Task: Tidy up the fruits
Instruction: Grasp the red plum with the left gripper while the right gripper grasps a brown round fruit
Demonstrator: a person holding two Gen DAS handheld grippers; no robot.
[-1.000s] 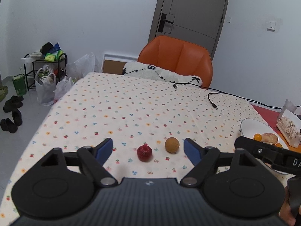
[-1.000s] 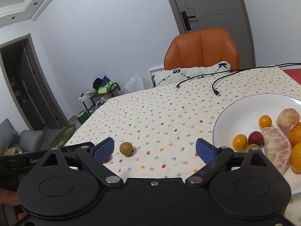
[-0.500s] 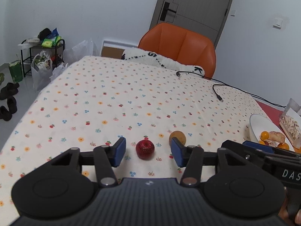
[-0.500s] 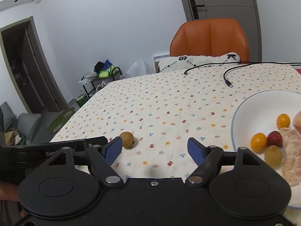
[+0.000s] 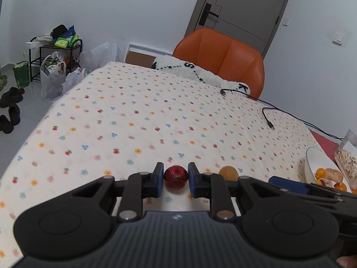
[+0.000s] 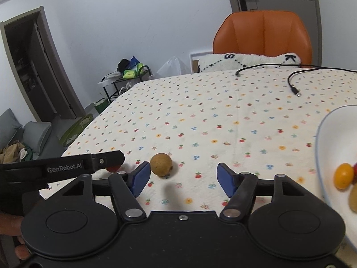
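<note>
red fruit [image 5: 175, 176]: small, glossy, dimple up top; it's sitting on the surface right at the near edge, and your left gripper [image 5: 175, 179] has it pinched, blue pads touching it on both sides; in the right wrist view you only catch a red sliver of it under the left gripper's body

brown fruit [image 6: 161, 164]: round, dull tan, also on the surface; just beside the red one on its right, not touching it; it sits right in front of your right gripper's left pad, toward the left end of the gap rather than centred

right gripper [image 6: 183, 179]: fingers spread wide, holding nothing; hovering low over the cloth, and its blue tip pokes into the left wrist view

plate [image 6: 321, 147]: white with a thin blue rim, off to the right, well apart from the two loose fruits; you've got a small orange fruit [image 6: 343, 176] in it plus a yellowish one and a bit of red at the frame edge; the left view shows peeled citrus pieces [image 5: 333, 175] in there too

surface [image 5: 138, 120]: cream cloth with tiny fruit and flower print

black cables [image 6: 294, 82]: lying loose at the far side

orange chair [image 5: 223, 53]: pushed up at the far end, fluffy white cushion [image 5: 196, 72] on it

your hand [image 6: 13, 230]: just visible at the lower left, on the left gripper's handle
</note>
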